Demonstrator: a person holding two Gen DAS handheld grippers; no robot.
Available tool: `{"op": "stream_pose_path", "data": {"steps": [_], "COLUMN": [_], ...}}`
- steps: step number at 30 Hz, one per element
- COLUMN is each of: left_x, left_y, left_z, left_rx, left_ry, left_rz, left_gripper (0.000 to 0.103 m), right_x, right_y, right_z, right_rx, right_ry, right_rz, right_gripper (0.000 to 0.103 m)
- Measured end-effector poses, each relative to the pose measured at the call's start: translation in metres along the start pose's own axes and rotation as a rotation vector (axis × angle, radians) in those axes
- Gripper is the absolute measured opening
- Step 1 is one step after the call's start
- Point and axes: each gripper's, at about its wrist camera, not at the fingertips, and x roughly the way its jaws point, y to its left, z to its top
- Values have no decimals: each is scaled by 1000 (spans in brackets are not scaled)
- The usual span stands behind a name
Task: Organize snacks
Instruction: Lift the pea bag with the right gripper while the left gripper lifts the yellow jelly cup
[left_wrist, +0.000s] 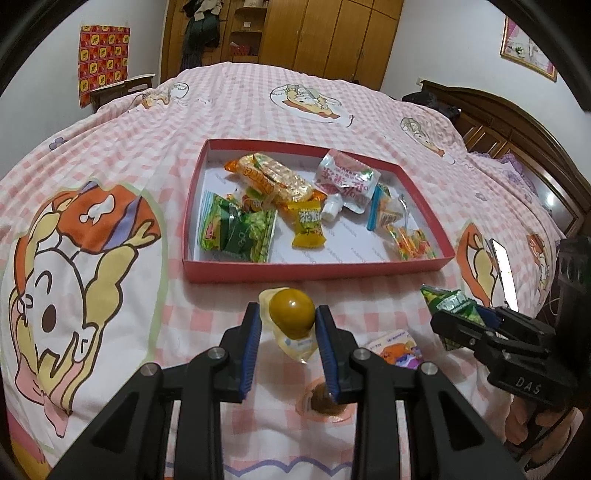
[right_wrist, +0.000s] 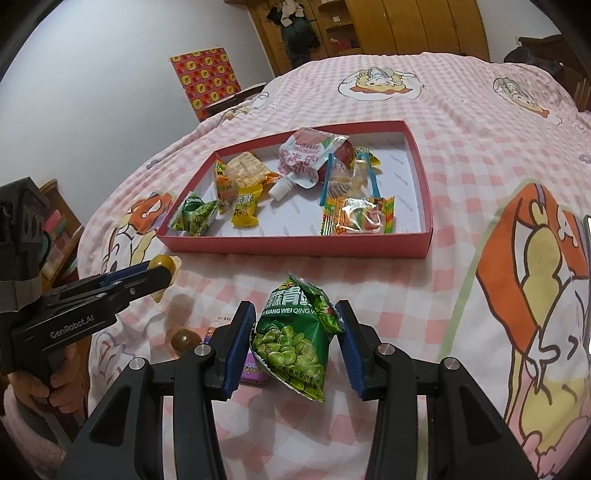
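Note:
A shallow red box (left_wrist: 314, 268) (right_wrist: 295, 246) lies on the bed with several snack packets inside. In front of it my left gripper (left_wrist: 288, 321) (right_wrist: 162, 271) is shut on a clear pouch with a round olive-brown jelly (left_wrist: 291, 314) (right_wrist: 162, 263), held above the sheet. My right gripper (right_wrist: 295, 325) (left_wrist: 458, 314) is shut on a green pea packet (right_wrist: 295, 332) (left_wrist: 448, 301), also lifted. A second brown jelly cup (left_wrist: 327, 402) (right_wrist: 183, 340) and a small purple packet (left_wrist: 400, 352) (right_wrist: 253, 371) lie on the sheet under the grippers.
The bed wears a pink checked sheet (left_wrist: 221, 103) with large cartoon prints. A wooden headboard (left_wrist: 517, 122) stands at the right, a wardrobe (left_wrist: 332, 33) behind the bed. A phone (left_wrist: 502, 273) lies on the sheet right of the box. A hand (right_wrist: 37, 391) holds the left gripper.

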Motion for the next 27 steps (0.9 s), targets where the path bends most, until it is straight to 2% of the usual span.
{"op": "stream_pose_path", "data": {"steps": [27], "left_x": [5], "left_y": [-13], "left_z": [34], "left_rx": [5], "left_ry": [-32], "left_rz": [-15], "left_gripper": [31], "right_x": [-5], "right_y": [-2], "right_z": [26], "right_rx": [-27], "right_ry": [-33], "right_rz": [-5], "right_gripper": [46]}}
